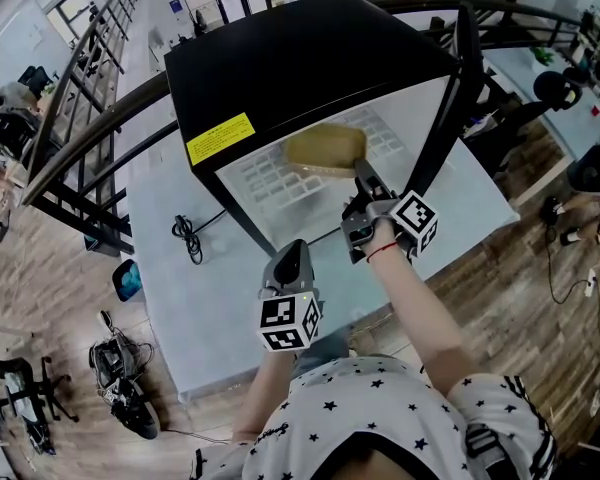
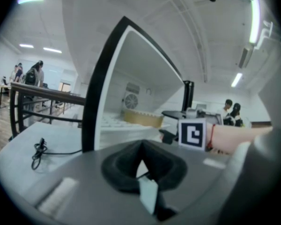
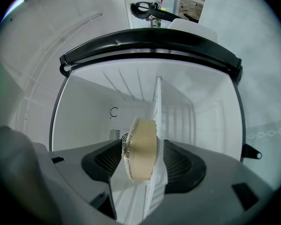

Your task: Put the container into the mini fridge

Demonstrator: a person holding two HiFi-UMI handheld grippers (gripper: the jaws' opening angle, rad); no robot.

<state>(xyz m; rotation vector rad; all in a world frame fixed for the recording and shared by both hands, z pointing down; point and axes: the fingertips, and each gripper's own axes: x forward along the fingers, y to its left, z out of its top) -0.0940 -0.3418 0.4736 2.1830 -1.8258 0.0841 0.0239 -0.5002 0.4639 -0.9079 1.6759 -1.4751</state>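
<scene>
The black mini fridge (image 1: 280,68) stands on a pale table (image 1: 180,308) with its door (image 1: 458,78) swung open to the right. A tan, flat container (image 1: 325,151) lies on the white wire shelf (image 1: 265,183) inside. My right gripper (image 1: 364,175) reaches in at the container's near end. In the right gripper view the container (image 3: 141,146) sits edge-on between the two dark pads (image 3: 105,161), against the shelf (image 3: 158,102), with the gripper (image 3: 143,162) shut on it. My left gripper (image 1: 290,258) hangs back in front of the fridge, shut (image 2: 141,165) and holding nothing.
A black cable (image 1: 187,236) lies coiled on the table left of the fridge. Dark metal railings (image 1: 90,88) run along the left. Beyond the table's near left corner, parked scooters (image 1: 120,378) stand on the wooden floor. People stand far off in the left gripper view.
</scene>
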